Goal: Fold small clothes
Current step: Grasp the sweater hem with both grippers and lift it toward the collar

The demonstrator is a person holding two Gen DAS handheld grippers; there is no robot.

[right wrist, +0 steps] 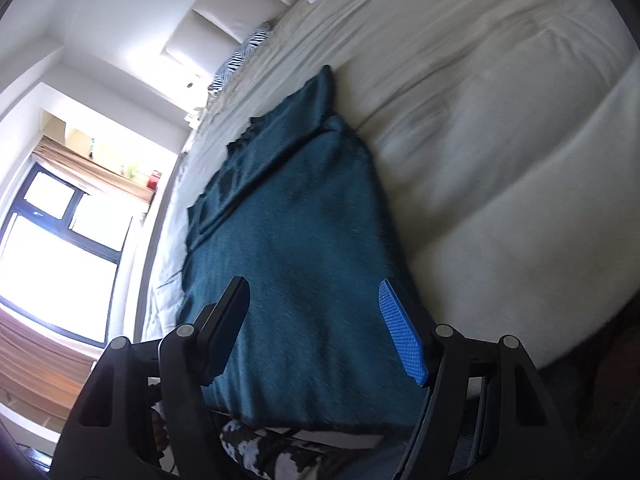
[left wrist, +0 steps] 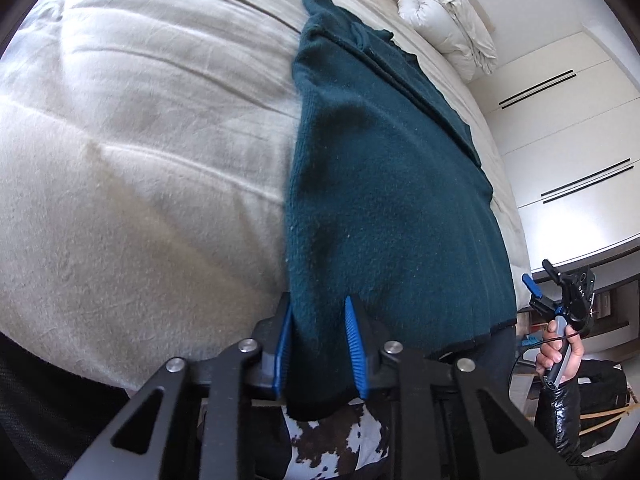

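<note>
A dark teal knitted garment (left wrist: 384, 184) lies lengthwise on the cream bed (left wrist: 140, 160), with a flap folded over along its far right side. My left gripper (left wrist: 320, 340) is at the garment's near left corner. Its blue pads (left wrist: 356, 344) press on the fabric bunched between them. In the right wrist view the same garment (right wrist: 296, 216) spreads flat under my right gripper (right wrist: 316, 316), which stands wide open over the near edge with its fingers astride the cloth. The left wrist view also shows that right gripper (left wrist: 539, 276) off the bed's right edge, held by a hand (left wrist: 560, 354).
A rolled white duvet (left wrist: 448, 24) lies at the head of the bed by a padded headboard (right wrist: 224, 20) and a zebra-print pillow (right wrist: 240, 56). White wardrobe doors (left wrist: 560, 120) stand on one side, a bright window (right wrist: 60, 240) on the other. Cow-print fabric (left wrist: 332, 440) shows below the grippers.
</note>
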